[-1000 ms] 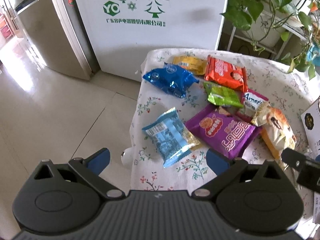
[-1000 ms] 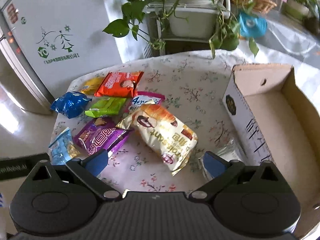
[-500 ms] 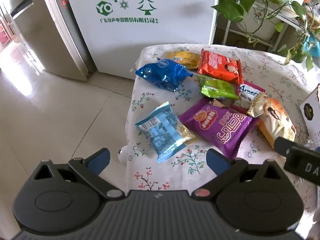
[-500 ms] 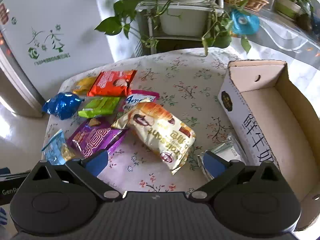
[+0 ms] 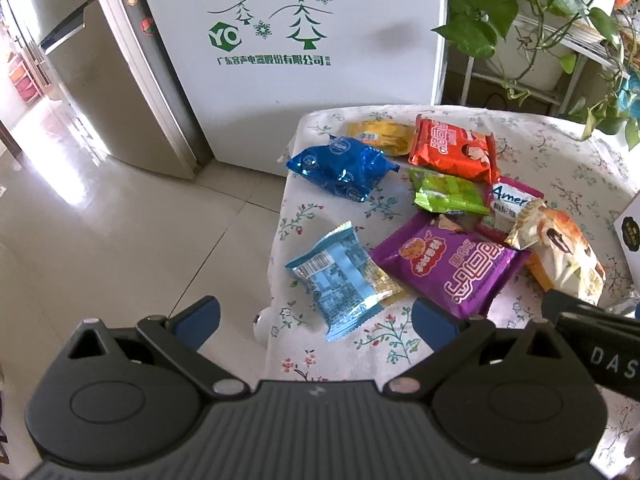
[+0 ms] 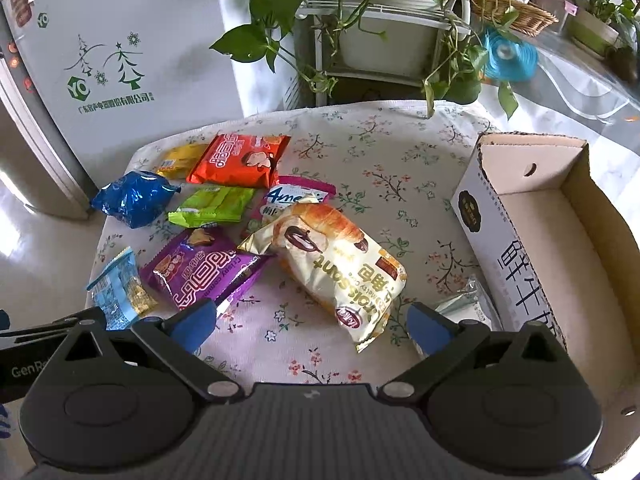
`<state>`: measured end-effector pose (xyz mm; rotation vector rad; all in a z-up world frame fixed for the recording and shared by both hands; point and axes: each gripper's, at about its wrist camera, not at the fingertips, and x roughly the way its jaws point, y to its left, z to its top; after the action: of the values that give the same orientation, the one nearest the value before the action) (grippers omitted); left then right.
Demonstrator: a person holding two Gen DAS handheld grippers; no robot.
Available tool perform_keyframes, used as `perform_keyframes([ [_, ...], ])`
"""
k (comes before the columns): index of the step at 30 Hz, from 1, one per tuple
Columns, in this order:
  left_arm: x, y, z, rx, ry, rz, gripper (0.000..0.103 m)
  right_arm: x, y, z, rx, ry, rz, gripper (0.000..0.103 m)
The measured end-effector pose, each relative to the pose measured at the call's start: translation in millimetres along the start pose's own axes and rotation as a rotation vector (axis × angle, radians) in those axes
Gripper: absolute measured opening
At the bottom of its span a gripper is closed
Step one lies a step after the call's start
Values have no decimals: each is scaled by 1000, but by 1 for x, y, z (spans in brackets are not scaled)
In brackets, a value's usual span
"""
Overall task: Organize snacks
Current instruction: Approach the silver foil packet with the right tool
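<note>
Landmark: the croissant bag [image 6: 338, 268], lying flat near the middle of the floral tablecloth [image 6: 400, 160].

Going left to right from the right wrist view. Farthest left of the croissant bag, at the cloth's edge, lay the light-blue pkt [image 6: 120, 292] and, behind it, the dark-blue foil pkt [image 6: 134, 198]. Nearer the croissant bag sat the purple pkt [image 6: 200, 270], its right end touching the bag's top corner. Behind that was the green pkt [image 6: 212, 206], then the yellow pkt [image 6: 180, 160] and the orange pkt [image 6: 240, 160] at the far-left back. A pink-edged white pkt [image 6: 296, 196] was tucked partly under the croissant bag's upper end. Just right of the croissant bag's lower end lay a clear/silvery wrapper [image 6: 460, 304] — contents not readable. Right of that stood the open cardboard box [image 6: 492, 240], nothing visible inside it.

Left gripper [image 5: 316, 320] was spread wide, holding nothing, hovering above the near-left table edge w/ the light-blue pkt [image 5: 344, 280] between its blue fingertips [image 5: 198, 318] but not touched. Right gripper [image 6: 312, 324] was also spread wide and holding nothing — poised over the croissant bag's near end, apart from it.

Behind the table, left of the croissant bag, stood a white fridge [image 5: 304, 40] w/ green tree print; behind and right, a potted vine [image 6: 340, 8] on a rack.
</note>
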<state>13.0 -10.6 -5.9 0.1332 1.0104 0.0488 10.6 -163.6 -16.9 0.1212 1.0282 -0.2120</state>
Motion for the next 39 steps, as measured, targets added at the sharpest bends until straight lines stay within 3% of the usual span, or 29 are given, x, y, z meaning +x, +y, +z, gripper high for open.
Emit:
perform_keyframes([
  [39, -9, -8, -5, 33, -27, 42, 99, -3, 2, -2, -36, -15, -38, 103],
])
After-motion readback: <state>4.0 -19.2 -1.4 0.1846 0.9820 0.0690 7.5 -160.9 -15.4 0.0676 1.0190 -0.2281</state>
